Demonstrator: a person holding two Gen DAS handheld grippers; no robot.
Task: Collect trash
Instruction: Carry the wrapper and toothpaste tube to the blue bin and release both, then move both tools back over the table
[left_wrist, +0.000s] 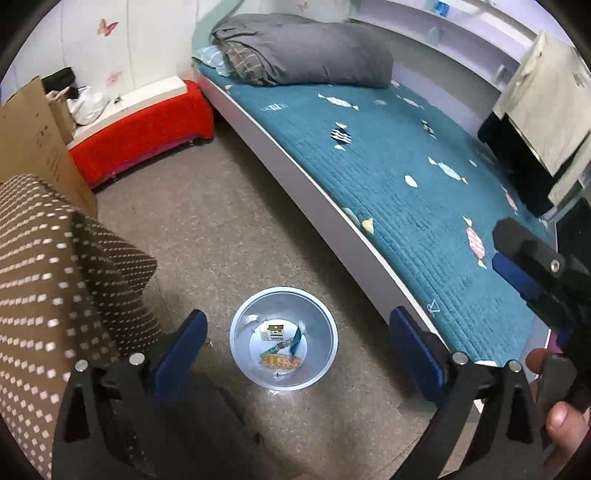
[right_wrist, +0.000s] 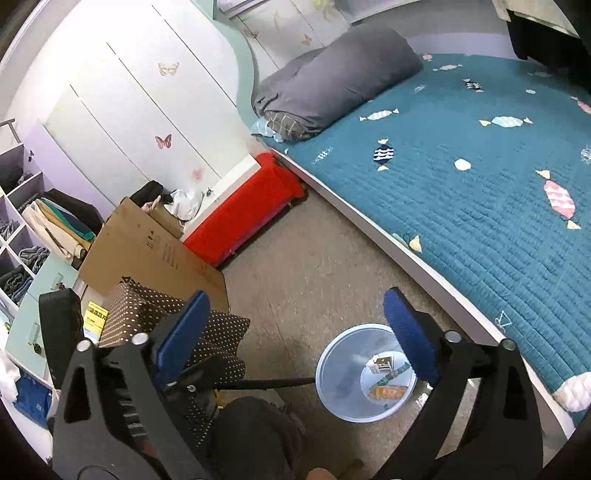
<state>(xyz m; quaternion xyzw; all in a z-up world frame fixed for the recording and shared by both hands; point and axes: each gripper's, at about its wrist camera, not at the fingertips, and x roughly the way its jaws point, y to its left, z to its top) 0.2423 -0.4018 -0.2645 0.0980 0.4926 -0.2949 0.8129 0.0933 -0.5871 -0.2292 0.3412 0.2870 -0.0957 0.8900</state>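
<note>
Currently both grippers point down at the floor beside the bed (left_wrist: 424, 206). Left gripper (left_wrist: 297, 345): jaws spread wide, nothing between them, held above the bin (left_wrist: 325, 325). Right gripper (right_wrist: 295, 332): jaws likewise wide apart and empty, with its right finger overlapping the bin's rim. The bin stands on the floor close to the bed frame and contains a small white carton (left_wrist: 272, 331), an orange wrapper (left_wrist: 280, 362) and a blue strip (left_wrist: 295, 339). Wrapper print too small to read. The right gripper is partly visible at the left camera's edge, with fingertips of the hand (left_wrist: 563, 424) on it.
</note>
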